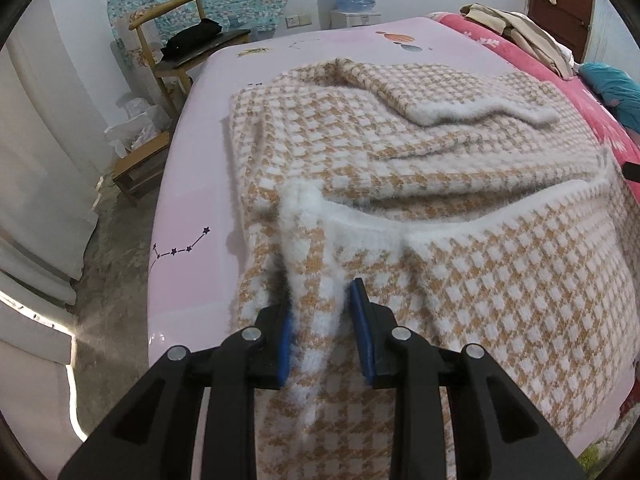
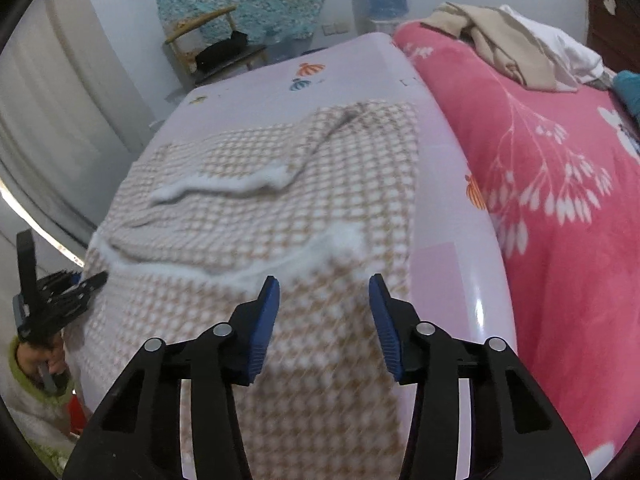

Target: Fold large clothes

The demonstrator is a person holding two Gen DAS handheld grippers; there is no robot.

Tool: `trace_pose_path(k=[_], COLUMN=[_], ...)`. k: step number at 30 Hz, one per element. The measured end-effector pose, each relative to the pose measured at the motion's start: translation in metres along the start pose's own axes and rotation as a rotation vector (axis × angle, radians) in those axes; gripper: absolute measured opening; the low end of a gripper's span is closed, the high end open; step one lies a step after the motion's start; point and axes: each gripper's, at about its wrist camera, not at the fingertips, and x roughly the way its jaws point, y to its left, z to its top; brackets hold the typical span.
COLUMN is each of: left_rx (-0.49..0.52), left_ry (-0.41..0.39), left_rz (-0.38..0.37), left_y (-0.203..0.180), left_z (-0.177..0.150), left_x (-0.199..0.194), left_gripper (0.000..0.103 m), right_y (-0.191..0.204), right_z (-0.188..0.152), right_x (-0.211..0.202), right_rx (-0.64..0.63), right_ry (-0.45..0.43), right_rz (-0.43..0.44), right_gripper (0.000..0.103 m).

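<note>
Sweater (image 1: pixel 400 168), the fuzzy tan/white houndstooth knit, is spread over the pink table (image 1: pixel 192 208), w/ the near part hanging off the front edge toward the cams. One sleeve w/ a white cuff is already laid across the body on top.

Handling, my guess: thick, soft, floppy, pretty light for its size. It won't hold a crease, and the plush will prob drag on itself rather than slide. The fluffy pile squishes, so a shallow pinch could slip off. Best spots to grab imo are the white ribbed trim (image 1: pixel 360 220) or a corner of the hem, where there's a firmer edge to bite.

Tongs: left gripper (image 1: pixel 320 312) has its blue pads either side of a bunched ridge of the knit, but there's a visible gap at the right pad, so I read it as parted, closing in rather than truly clamped. Not 100% sure tbh, since the fuzz hides the contact. Right gripper (image 2: pixel 324 304) is clearly spread wide, hovering over the draped part, nothing btwn the pads.

View diffs: left wrist cam shows the trim and bunched fabric sharp. Right cam is motion-blurred there, but it shows the left gripper from outside at the sweater's left edge, plus the pink floral blanket (image 2: pixel 540 160) right beside the table.
</note>
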Motion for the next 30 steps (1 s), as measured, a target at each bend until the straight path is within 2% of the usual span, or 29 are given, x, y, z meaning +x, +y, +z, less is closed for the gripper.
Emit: trace_pose_path(k=[5,12,20,30], left_rx=[0.008,0.011,0.016,0.015], left_ry=[0.0,0.002,0.002,0.001], left_rz=[0.012,0.017,0.018,0.017], left_y=[-0.003,-0.004,-0.004,-0.004], left_z=[0.001,0.001,0.001,0.001], left_x=[0.0,0.0,0.0,0.0], left_gripper=[0.027,0.027,0.027,0.027], right_y=[-0.022,-0.032,-0.019,-0.011], right_z=[0.005,0.001,-0.016,-0.01], right_x=[0.013,0.013,0.008,0.018], right_rx=[0.086,0.123,0.065,0.047], right_ry=[0.026,0.079,0.136,0.147], right_rz=[0.059,0.153,0.137,0.106], right_gripper=[0.041,0.045,0.047,0.049])
